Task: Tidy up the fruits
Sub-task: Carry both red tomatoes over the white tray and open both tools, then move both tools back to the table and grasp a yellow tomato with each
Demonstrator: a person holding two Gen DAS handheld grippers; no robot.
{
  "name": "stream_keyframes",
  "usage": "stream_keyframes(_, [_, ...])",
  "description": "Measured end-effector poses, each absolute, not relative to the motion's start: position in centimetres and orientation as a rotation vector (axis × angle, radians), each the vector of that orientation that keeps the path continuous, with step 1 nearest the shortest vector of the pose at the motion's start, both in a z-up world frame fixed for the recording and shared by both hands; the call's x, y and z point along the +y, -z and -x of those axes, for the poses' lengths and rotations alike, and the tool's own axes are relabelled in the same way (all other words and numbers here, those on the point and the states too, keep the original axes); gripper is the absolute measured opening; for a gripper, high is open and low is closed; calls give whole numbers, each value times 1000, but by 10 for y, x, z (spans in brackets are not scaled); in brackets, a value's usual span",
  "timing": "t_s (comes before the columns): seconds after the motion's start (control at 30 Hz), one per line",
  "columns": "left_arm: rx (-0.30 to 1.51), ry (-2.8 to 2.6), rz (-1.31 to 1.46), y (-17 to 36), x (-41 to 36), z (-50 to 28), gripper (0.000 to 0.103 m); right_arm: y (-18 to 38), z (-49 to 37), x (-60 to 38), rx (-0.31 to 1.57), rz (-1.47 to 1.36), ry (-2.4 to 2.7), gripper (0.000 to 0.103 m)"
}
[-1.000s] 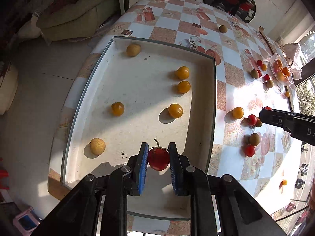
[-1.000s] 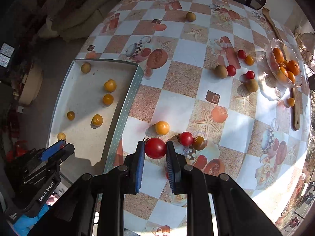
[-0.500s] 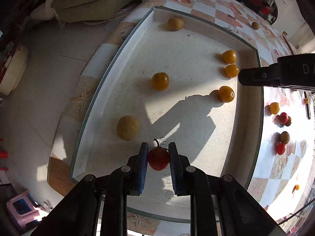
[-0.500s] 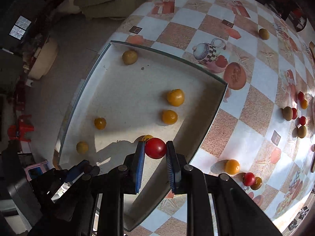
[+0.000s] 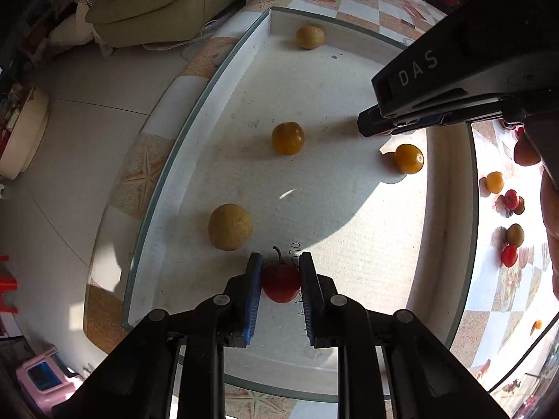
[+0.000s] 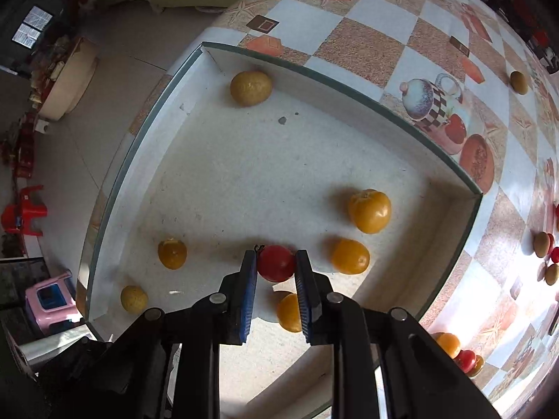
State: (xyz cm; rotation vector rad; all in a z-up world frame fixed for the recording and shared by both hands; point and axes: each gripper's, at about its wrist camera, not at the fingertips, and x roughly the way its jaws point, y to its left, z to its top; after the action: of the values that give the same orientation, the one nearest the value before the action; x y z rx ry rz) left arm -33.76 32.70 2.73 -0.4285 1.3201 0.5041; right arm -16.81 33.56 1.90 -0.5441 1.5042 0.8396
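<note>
A white tray with a glass rim lies on the checkered table. My left gripper is shut on a red tomato with a stem, low over the tray's near left part, beside a pale yellow fruit. My right gripper is shut on a second red tomato above the tray's middle; it shows from the side in the left wrist view. Orange fruits lie to its right.
More yellow and orange fruits are scattered in the tray. Loose red, orange and brown fruits lie on the table right of the tray. The table edge and floor are at left.
Both grippers have moved further over the tray with their tomatoes. The right gripper now hangs over the tray's middle, casting a shadow there. The left gripper has dropped lower.
</note>
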Motion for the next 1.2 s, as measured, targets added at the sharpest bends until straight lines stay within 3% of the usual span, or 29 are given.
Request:
stream_keyframes(0.07, [1328,-518,419,-27,323,332,24,-20,172,338,1488,563,-846,25])
stream_keyframes(0.13, [1324,-498,433,-28,321,330,31,-21,175,341,1482,586,-851,28])
stream_keyframes(0.2, [1325,-525,402,-29,316,328,69,-20,177,350,1492,581,-861,33])
stream_keyframes(0.23, [1313,-542,376,-32,313,328,72,-19,179,353,1496,578,-864,35])
stream_keyframes(0.4, [1326,-518,365,-36,304,326,72,-22,175,350,1516,553,-869,52])
stream_keyframes(0.53, [1337,-512,360,-40,301,327,72,-35,175,345,1515,485,-902,84])
stream_keyframes(0.9, [1348,-449,258,-63,284,310,72,-82,146,284,1482,291,-834,84])
stream_keyframes(1.2, [1288,-293,140,-96,238,252,72,-85,116,153,1510,159,-582,84])
